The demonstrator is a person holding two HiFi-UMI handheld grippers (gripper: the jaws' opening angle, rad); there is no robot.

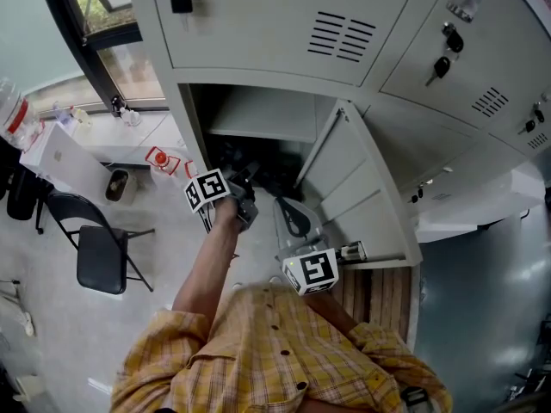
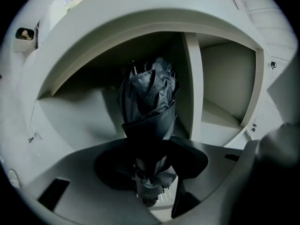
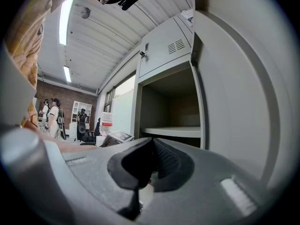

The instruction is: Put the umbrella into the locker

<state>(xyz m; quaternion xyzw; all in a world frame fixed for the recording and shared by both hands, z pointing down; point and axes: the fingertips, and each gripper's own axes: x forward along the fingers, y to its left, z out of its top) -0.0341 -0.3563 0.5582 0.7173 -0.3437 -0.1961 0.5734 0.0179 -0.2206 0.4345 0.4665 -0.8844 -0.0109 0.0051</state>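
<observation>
In the head view, the left gripper (image 1: 244, 194) is reaching into the open locker (image 1: 184, 114) under its shelf (image 1: 263, 114). The swung-out door (image 1: 362, 188) is standing at the gripper's three o'clock and the right gripper (image 1: 294, 220) is hanging outside at its five o'clock. In the left gripper view, the jaws are clamping the folded dark umbrella (image 2: 150, 107), which is pointing to twelve o'clock with its far end inside the compartment. In the right gripper view, the jaws are resting pressed together around nothing, facing the shelf at twelve o'clock.
</observation>
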